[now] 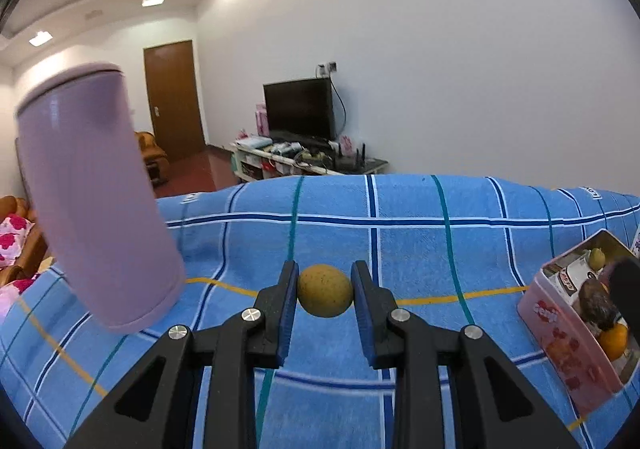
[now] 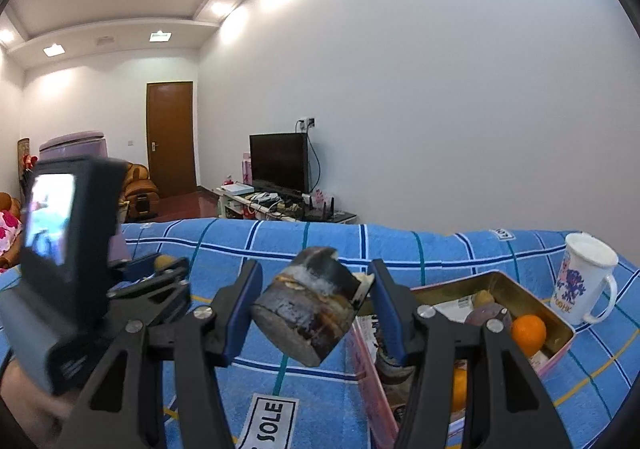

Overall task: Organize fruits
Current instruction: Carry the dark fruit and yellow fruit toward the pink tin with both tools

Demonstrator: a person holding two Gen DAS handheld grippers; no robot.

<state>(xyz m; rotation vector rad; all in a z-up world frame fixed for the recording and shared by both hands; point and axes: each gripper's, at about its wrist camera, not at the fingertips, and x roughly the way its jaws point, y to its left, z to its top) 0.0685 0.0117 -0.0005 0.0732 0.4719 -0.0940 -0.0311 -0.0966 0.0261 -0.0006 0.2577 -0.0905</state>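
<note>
My left gripper (image 1: 325, 291) is shut on a round yellow-brown fruit (image 1: 325, 290) and holds it above the blue checked cloth (image 1: 420, 249). My right gripper (image 2: 314, 301) is shut on a dark cylindrical can (image 2: 308, 305), tilted, just left of the pink tin box (image 2: 560, 345). The box holds an orange (image 2: 529, 333), a purple fruit (image 2: 486, 315), a small yellow fruit (image 2: 484, 297) and packets. The box also shows at the right edge of the left wrist view (image 1: 560, 341). The left gripper with its camera shows at the left of the right wrist view (image 2: 168, 269).
A tall lilac tumbler (image 1: 96, 201) stands on the cloth close to the left of my left gripper. A white mug with a purple print (image 2: 584, 281) stands right of the box. A TV stand and a door lie beyond the table's far edge.
</note>
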